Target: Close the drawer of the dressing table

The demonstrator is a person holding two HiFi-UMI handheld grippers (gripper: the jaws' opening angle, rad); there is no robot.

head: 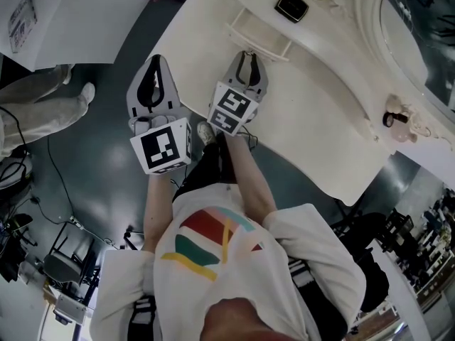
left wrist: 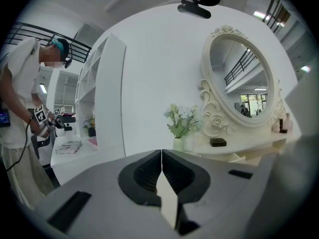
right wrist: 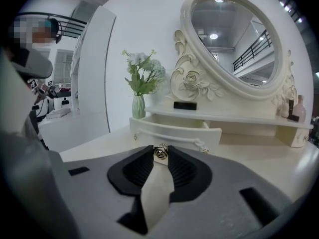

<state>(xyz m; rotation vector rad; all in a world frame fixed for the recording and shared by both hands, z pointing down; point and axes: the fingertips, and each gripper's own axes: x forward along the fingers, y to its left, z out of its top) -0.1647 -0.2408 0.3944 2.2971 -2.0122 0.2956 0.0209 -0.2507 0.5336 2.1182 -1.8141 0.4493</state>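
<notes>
Right gripper (right wrist: 160, 150) jaws pinch gold knob (right wrist: 160, 154) before open drawer (right wrist: 174, 130); its mounting hidden. Left gripper (left wrist: 161, 154) jaws pressed together, empty.

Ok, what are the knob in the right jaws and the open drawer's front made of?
The small gold rose-shaped knob looks like polished brass-toned metal: it glints sharply. The cream drawer front looks like painted wood or board, satin: even colour, soft sheen, no grain showing, so the core is unclear.

Bare tabletop (right wrist: 249, 158) lies open up to the drawer front (right wrist: 174, 132); a gold knob (right wrist: 160, 154) fills the right tool's (right wrist: 160, 150) jaws.
</notes>
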